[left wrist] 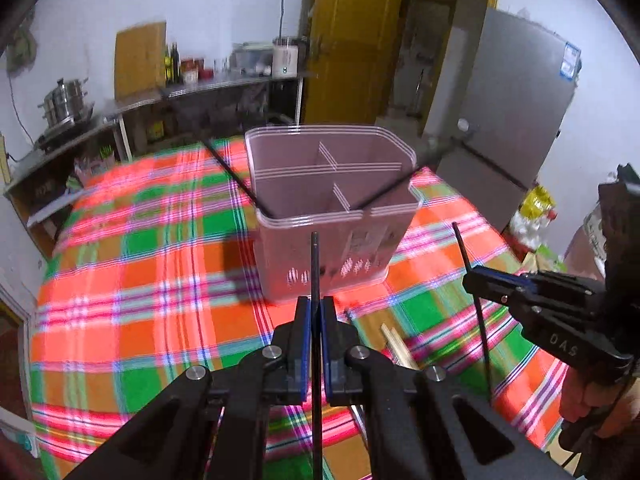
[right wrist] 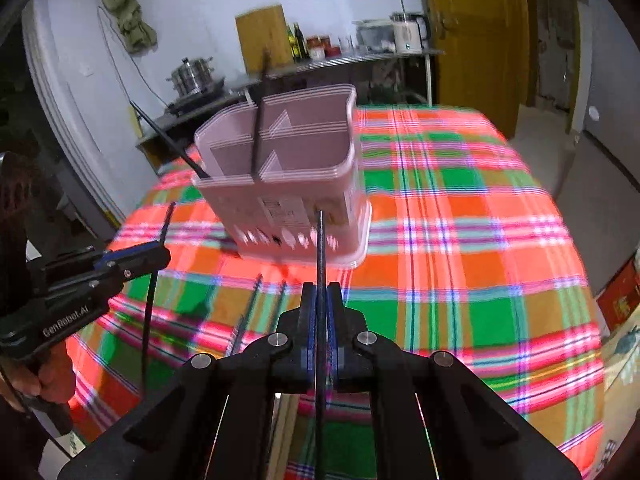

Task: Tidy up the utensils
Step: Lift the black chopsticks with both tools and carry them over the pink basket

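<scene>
A pink utensil holder (left wrist: 332, 208) (right wrist: 280, 184) with several compartments stands on the plaid tablecloth (left wrist: 160, 280). Two black chopsticks (left wrist: 232, 172) (right wrist: 258, 120) lean out of it. My left gripper (left wrist: 316, 302) (right wrist: 164, 252) is shut on a black chopstick (left wrist: 315, 264) (right wrist: 154, 300), held upright above the cloth in front of the holder. My right gripper (right wrist: 321, 286) (left wrist: 468, 278) is shut on another black chopstick (right wrist: 320, 248) (left wrist: 476, 308), also upright, to the right of the left one. More dark chopsticks (right wrist: 256, 296) lie on the cloth below, and pale wooden chopsticks (left wrist: 396, 348) beside them.
A steel counter (left wrist: 132, 104) with pots, bottles and a kettle (left wrist: 286, 58) runs along the far wall. A grey fridge (left wrist: 512, 120) stands at the right and a yellow door (left wrist: 352, 40) behind the table. Bags (left wrist: 536, 208) lie past the table's right edge.
</scene>
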Demonstrator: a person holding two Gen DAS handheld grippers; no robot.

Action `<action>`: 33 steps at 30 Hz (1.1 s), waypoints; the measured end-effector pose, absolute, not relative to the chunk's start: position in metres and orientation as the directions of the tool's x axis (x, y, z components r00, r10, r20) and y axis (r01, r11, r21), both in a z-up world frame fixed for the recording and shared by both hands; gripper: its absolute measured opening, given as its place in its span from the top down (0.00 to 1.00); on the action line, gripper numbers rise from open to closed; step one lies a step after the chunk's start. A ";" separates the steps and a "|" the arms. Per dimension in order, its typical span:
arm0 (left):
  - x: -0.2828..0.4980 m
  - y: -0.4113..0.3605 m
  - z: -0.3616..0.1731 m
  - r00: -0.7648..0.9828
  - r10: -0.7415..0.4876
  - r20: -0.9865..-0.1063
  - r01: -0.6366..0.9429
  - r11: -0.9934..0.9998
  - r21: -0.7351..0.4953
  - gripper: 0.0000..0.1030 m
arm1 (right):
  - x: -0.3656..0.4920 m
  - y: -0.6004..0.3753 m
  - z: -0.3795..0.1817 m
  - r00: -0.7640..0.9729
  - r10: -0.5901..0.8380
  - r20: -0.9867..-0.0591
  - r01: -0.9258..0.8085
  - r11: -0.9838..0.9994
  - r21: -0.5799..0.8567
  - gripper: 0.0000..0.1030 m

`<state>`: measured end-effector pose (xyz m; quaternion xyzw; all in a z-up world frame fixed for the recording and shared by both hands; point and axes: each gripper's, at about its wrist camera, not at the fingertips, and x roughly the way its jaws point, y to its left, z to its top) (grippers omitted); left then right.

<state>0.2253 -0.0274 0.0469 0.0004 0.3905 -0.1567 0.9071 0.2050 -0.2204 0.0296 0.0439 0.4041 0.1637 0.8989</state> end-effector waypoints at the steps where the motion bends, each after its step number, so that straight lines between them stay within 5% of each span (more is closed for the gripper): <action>1: 0.224 -0.027 0.055 0.658 -0.286 -0.697 0.286 0.951 -0.120 0.96 | 0.204 -0.220 0.035 0.630 0.331 -0.703 -0.263 0.942 0.209 0.95; 11: 0.209 -0.014 0.109 0.736 -0.311 -0.602 0.295 0.947 -0.129 0.96 | 0.187 -0.230 0.088 0.730 0.329 -0.599 -0.268 0.944 0.192 0.95; 33: 0.193 0.003 0.118 0.702 -0.326 -0.633 0.285 0.943 -0.170 0.96 | 0.165 -0.228 0.105 0.747 0.316 -0.585 -0.277 0.948 0.158 0.95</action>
